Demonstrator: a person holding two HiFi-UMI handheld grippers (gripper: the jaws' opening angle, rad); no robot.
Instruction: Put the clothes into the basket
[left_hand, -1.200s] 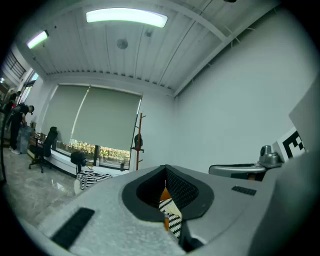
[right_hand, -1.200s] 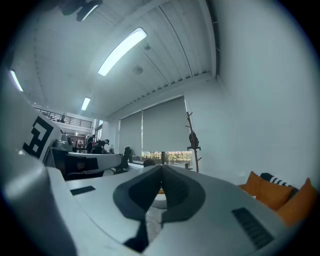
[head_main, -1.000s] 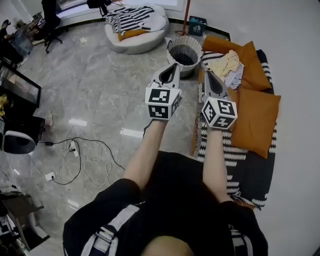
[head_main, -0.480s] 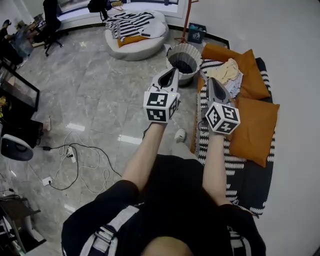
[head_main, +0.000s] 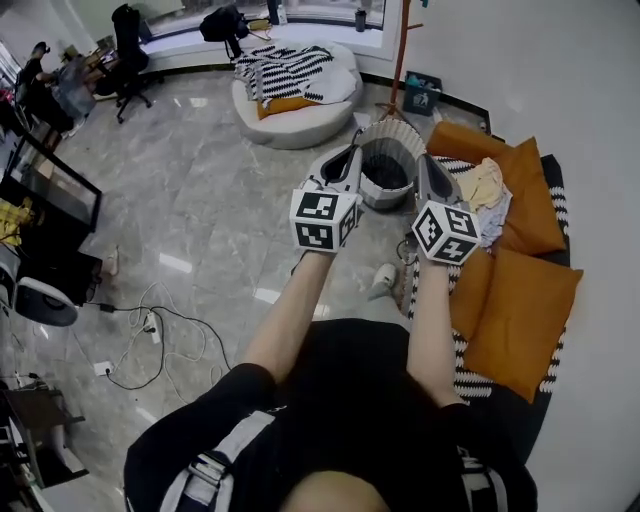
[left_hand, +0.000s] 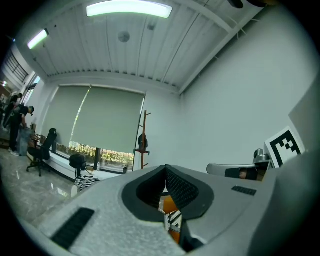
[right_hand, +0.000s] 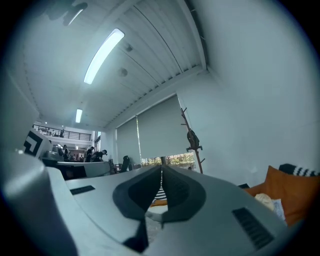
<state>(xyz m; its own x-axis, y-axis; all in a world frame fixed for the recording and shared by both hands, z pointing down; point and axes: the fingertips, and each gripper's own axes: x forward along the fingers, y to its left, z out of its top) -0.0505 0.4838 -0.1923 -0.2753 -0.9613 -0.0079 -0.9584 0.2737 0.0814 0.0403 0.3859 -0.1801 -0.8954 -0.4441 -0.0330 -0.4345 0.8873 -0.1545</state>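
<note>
A round grey basket (head_main: 391, 131) with a pleated wall and a dark inside stands on the floor by the striped mattress (head_main: 470, 365). A small pile of pale clothes (head_main: 486, 187) lies on an orange cushion (head_main: 527, 205) to the basket's right. My left gripper (head_main: 352, 152) is held level at the basket's left rim, and my right gripper (head_main: 427, 160) is at its right rim. Both are shut with nothing between the jaws. In the left gripper view the closed jaws (left_hand: 165, 169) point at the far wall. The right gripper view shows closed jaws (right_hand: 161, 171) and the clothes (right_hand: 267, 201) low at the right.
A round white bed (head_main: 296, 92) with a striped blanket lies beyond the basket. A red coat stand (head_main: 401, 50) rises behind it. A second orange cushion (head_main: 522, 320) lies on the mattress. Cables (head_main: 150, 325) trail over the marble floor at the left, near a desk (head_main: 45, 195).
Both grippers have moved forward together and now flank the basket, which lay well ahead of them before. The clothes pile now sits just right of the right gripper. The jaws stayed shut.
</note>
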